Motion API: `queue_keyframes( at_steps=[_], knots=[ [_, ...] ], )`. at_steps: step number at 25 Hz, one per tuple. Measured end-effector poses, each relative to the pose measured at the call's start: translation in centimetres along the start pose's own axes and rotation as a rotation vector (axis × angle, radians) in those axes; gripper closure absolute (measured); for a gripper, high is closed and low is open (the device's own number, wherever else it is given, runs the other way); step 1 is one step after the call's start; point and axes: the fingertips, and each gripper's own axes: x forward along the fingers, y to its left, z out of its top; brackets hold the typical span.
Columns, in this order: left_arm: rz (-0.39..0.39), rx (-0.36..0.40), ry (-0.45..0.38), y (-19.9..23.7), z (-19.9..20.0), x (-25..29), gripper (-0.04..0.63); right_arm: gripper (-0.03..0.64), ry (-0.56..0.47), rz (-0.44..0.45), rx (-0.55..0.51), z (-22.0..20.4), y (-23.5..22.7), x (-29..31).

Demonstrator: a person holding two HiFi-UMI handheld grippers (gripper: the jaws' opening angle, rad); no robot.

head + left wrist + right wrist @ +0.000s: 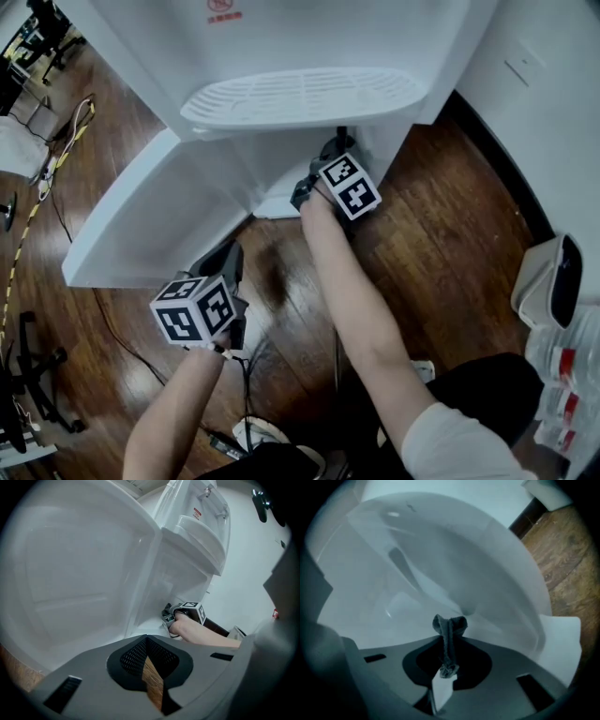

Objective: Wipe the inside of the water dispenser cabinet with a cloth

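In the head view, the door (150, 216) of the dispenser (309, 37) stands wide open to the left, so the cabinet (277, 183) is free to reach. The right gripper (319, 173) goes into it under the drip tray (305, 98), with the forearm stretched forward and low. The left gripper (230, 267) hangs back above the floor (441, 216), near the door's edge.

In the left gripper view, its jaws are together with nothing between them.

In the right gripper view, the jaws pinch a dark cloth (449, 630). Its bunched end seems to touch the white cabinet wall, probably mid-wipe.
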Motion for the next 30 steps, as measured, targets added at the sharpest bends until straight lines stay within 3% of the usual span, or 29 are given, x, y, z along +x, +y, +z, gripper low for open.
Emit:
queue_keyframes(
  at_steps=[3, 10, 19, 24, 27, 30],
  knots=[
    [0.009, -0.012, 0.003, 0.6, -0.2, 0.1, 0.607, 0.574, -0.002, -0.020, 0.020, 0.6, 0.0, 1.4],
    [0.015, -0.031, 0.024, 1.2, -1.2, 0.6, 0.607, 0.574, 0.050, -0.045, 0.198, -0.4, -0.2, 3.4],
    [0.011, -0.035, 0.011, 1.1, -0.7, 0.5, 0.607, 0.574, 0.346, 0.079, 0.021, -8.9, 5.1, 3.7],
    [0.021, -0.036, 0.010, 1.4, -0.8, -0.1, 0.607, 0.574, 0.524, 0.169, 0.069, -12.8, 6.9, 3.3],
    [0.032, -0.035, 0.014, 1.8, -1.0, -0.4, 0.607, 0.574, 0.541, 0.185, 0.061, -12.9, 7.1, 3.1],
    [0.035, -0.033, 0.010, 1.8, -0.8, -0.6, 0.607, 0.574, 0.468, 0.156, 0.083, -11.3, 6.0, 2.9]
  ],
)
